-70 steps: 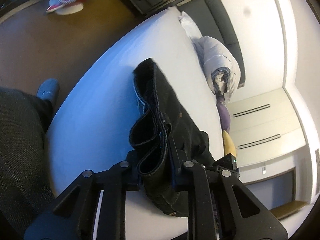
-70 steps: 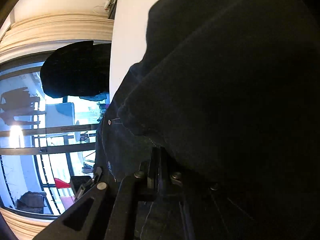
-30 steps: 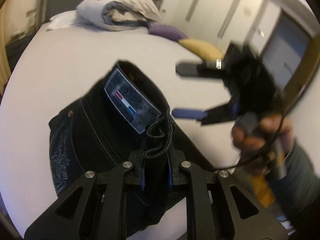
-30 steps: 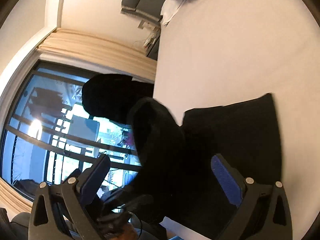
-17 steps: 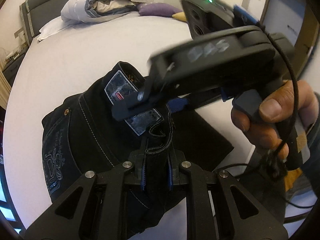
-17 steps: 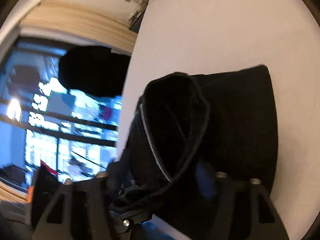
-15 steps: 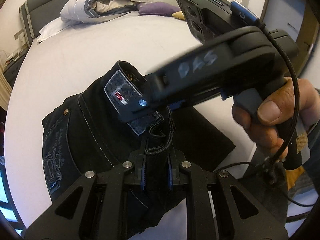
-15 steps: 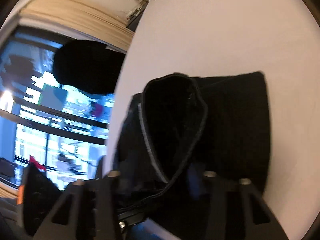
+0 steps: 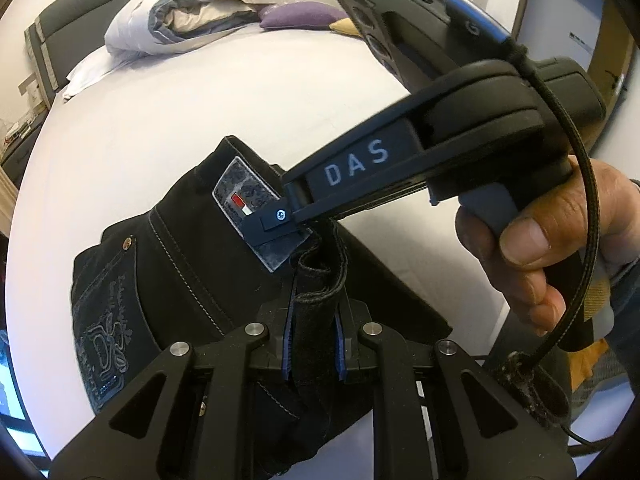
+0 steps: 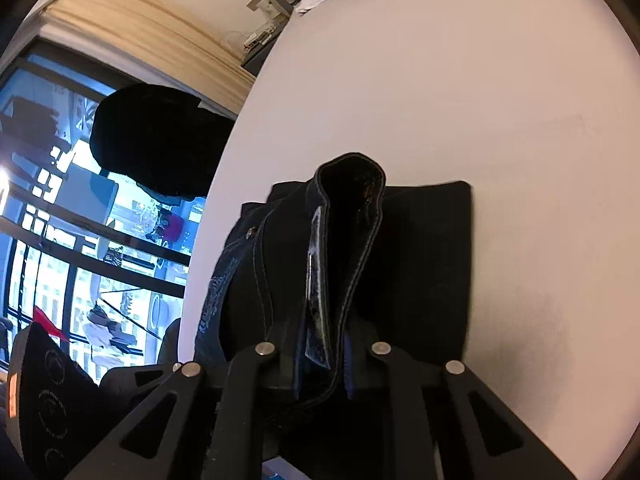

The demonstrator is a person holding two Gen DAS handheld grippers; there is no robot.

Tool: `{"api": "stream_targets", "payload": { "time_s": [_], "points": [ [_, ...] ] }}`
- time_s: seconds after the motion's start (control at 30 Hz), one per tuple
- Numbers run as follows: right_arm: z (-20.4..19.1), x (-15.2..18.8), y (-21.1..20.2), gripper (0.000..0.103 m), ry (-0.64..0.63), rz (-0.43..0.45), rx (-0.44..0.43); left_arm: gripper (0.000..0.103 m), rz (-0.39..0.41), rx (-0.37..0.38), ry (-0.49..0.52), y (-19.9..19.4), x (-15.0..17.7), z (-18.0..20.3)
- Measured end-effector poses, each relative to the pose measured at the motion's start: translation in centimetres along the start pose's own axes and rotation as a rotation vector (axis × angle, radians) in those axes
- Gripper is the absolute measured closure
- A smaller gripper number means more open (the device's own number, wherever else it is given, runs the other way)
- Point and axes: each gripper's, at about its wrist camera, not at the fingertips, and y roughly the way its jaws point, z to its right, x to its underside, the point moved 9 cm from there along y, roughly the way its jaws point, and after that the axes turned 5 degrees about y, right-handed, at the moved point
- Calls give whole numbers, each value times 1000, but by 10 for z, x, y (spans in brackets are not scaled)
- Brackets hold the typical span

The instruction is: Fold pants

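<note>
Black jeans (image 9: 180, 264) lie partly folded on a white bed (image 9: 160, 120), waistband raised, with a grey patch label (image 9: 240, 204) on it. My left gripper (image 9: 314, 344) is shut on a bunched part of the waistband. My right gripper (image 10: 324, 364) is shut on the waistband beside the label; in the left wrist view its body (image 9: 400, 160) reaches in from the right, held by a hand. The jeans (image 10: 420, 260) also show in the right wrist view, a folded part flat on the bed.
A rolled duvet (image 9: 192, 20), a white pillow, a purple cushion (image 9: 300, 18) and a dark headboard lie at the bed's far end. A wardrobe and door stand at the right. The right wrist view shows a large window (image 10: 60, 220) and curtain at the left.
My right gripper came in open from the right, moved onto the raised waistband and closed on it beside the label. My left gripper kept its hold throughout.
</note>
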Motion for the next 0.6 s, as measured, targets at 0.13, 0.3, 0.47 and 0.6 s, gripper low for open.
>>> {"api": "stream_targets", "payload": {
  "time_s": [0.13,0.3,0.47,0.6],
  "points": [
    [13,4,-3,86,22,3,3,89,-12,3,32,6,-1,20],
    [29,8,-6,86,51,1,-5,89,-26,19,47,18,-2,35],
    [34,11,1,86,71,1,-17,89,-33,26,41,25,3,40],
    [38,13,3,86,94,13,-28,89,-31,35,43,29,1,39]
  ]
}}
